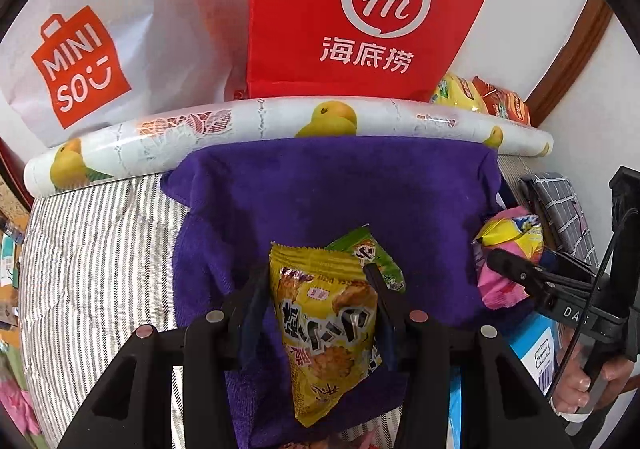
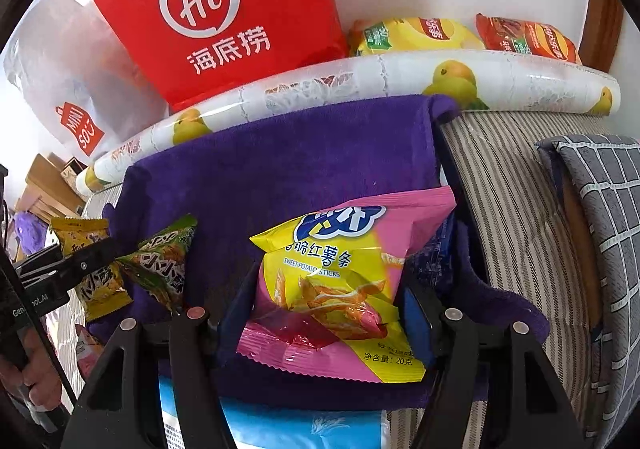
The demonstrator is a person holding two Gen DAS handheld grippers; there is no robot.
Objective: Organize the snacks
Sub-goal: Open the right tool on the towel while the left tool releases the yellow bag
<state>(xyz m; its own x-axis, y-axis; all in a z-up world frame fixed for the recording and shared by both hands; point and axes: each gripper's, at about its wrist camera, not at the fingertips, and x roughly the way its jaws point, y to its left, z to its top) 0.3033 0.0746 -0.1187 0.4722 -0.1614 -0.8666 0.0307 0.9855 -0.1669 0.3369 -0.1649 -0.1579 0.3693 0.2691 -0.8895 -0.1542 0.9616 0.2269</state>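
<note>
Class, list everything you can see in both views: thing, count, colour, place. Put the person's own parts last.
yellow packet: 1, yellow, in left gripper
green packet: 1, green, on towel behind it
pink packet: 1, pink-yellow, in right gripper
towel: 1, purple, on striped cover
roll: 1, white with fruit print, behind towel
red bag: 1, red, at wall
white bag: 1, white, left of red bag
chip bags: 2, yellow and red, behind roll
left gripper: 1, black
right gripper: 1, black

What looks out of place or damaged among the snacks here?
Nothing looks spilled or torn. The pink sweet potato stick packet is crumpled between the right gripper's fingers; the left gripper holds a yellow packet overlapping a green packet.
</note>
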